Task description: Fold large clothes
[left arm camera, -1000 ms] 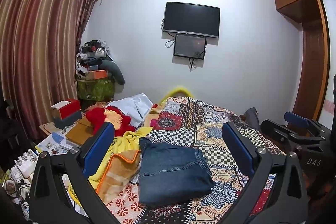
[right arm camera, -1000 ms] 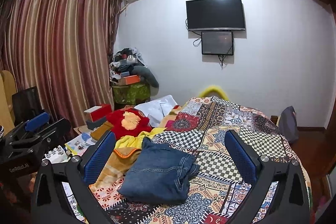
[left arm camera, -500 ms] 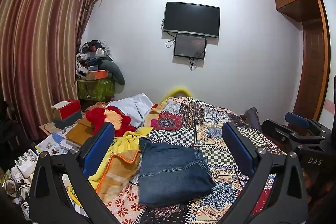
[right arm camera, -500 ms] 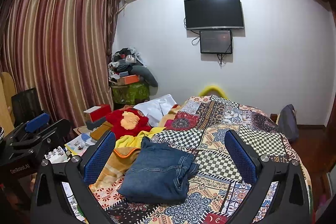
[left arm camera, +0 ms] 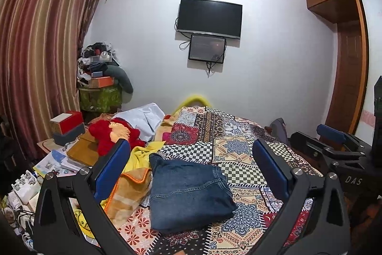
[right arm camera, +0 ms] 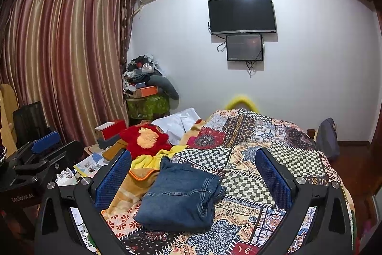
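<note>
Hand-held grippers wide open, empty, above folded jeans

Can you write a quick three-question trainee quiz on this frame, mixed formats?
1. True or false: the left gripper is shut on the jeans.
2. Multiple choice: the folded jeans lie on A) the floor, B) the patchwork bedspread, C) the red box.
3. Short answer: what lies directly to the left of the jeans in the left wrist view?

Key
1. False. Both the left gripper and the right gripper are open and hold nothing; the jeans lie on the bed beyond the fingers.
2. B.
3. An orange-trimmed blanket, with a yellow cloth behind it.
</note>
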Available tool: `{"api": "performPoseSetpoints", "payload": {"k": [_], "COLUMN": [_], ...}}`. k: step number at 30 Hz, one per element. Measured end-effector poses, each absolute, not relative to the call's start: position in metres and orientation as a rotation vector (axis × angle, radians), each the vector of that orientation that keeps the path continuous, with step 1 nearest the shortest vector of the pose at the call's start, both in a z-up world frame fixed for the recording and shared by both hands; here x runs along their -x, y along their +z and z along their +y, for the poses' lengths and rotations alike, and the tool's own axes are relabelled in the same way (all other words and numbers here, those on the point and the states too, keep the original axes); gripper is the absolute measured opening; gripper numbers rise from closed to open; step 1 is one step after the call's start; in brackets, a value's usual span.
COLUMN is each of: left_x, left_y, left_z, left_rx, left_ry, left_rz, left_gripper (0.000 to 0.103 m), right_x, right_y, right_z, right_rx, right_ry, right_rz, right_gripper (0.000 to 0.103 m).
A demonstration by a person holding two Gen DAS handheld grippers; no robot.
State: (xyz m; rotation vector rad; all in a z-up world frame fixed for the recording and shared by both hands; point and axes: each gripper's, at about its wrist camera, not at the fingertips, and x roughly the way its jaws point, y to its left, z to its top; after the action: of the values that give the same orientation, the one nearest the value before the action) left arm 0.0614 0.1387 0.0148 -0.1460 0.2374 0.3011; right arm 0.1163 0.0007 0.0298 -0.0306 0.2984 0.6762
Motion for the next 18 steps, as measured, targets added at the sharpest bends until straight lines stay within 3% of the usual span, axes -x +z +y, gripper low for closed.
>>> {"api": "performPoseSetpoints", "payload": {"k": [18], "left_x": [-0.0617], "left_y": [0.0154], "left_z": [0.1393], "left_rx": [0.149], "left_ry": [0.283], "left_rz": [0.243], "left_gripper": [0.103], "right_x": [-0.1133], "right_y": [0.0280], "right_z": [0.0022], "right_rx": [0.036], "right_ry": [0.674], "right_rz": [0.292], "right_gripper": [0.103]}}
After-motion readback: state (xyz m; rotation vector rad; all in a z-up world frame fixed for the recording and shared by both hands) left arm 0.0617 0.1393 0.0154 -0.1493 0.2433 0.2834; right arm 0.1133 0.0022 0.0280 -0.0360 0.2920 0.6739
